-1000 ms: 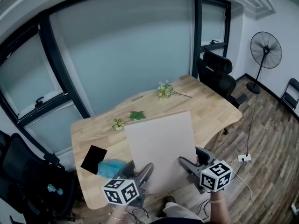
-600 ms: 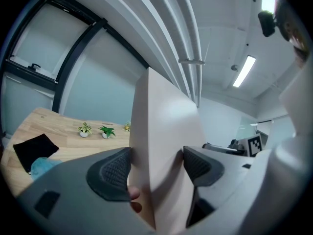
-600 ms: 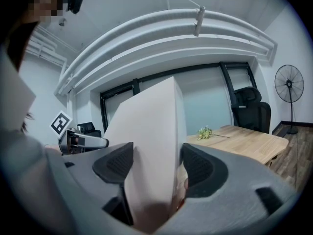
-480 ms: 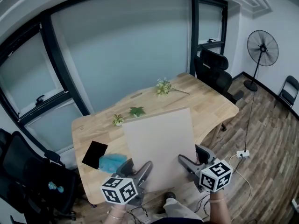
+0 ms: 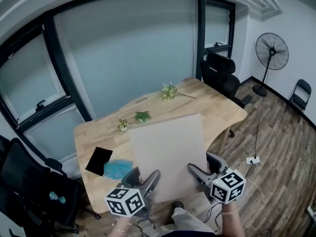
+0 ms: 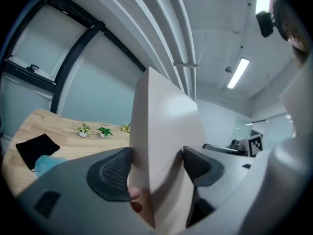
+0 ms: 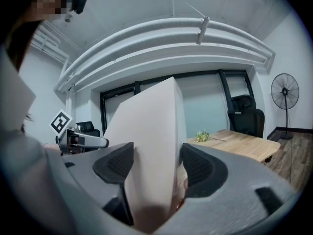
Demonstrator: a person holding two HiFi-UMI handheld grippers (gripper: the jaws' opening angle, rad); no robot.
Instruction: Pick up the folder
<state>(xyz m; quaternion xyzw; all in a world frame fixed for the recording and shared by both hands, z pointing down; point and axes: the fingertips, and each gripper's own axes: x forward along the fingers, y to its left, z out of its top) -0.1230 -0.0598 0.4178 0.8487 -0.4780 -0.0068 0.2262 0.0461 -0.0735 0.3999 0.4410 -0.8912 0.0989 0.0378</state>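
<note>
The folder (image 5: pixel 168 154), a plain pale beige cover, was up in the air in front of me and, as I judged, lifted clear of the table, so the pick-up looked done. Its near edge pointed at me and its far edge tipped away toward 12 o'clock. My left gripper (image 5: pixel 147 180) pinched that near edge at about 7 o'clock, ribbed pads (image 6: pixel 115 173) pressed on both faces. My right gripper (image 5: pixel 199 175) pinched the same edge at about 5 o'clock in the same way. I judged that one hold near each lower corner kept the wide, thin cover from sagging or swinging. It was closed flat; whether papers lay inside I could not tell.

Below and beyond it stood the wooden table (image 5: pixel 217 110). At 9 o'clock from the folder lay a flat black item (image 5: pixel 98 160) with a crumpled blue thing (image 5: pixel 117 168) just beside it. At 11 o'clock stood a small potted plant (image 5: pixel 123 126), the only container I could see, near a green leafy sprig (image 5: pixel 142 116). At 12 o'clock lay a loose bunch of flowers (image 5: pixel 169 90). An office chair (image 5: pixel 222 75) stood at 1 o'clock, a standing fan (image 5: pixel 271 51) at 2.
</note>
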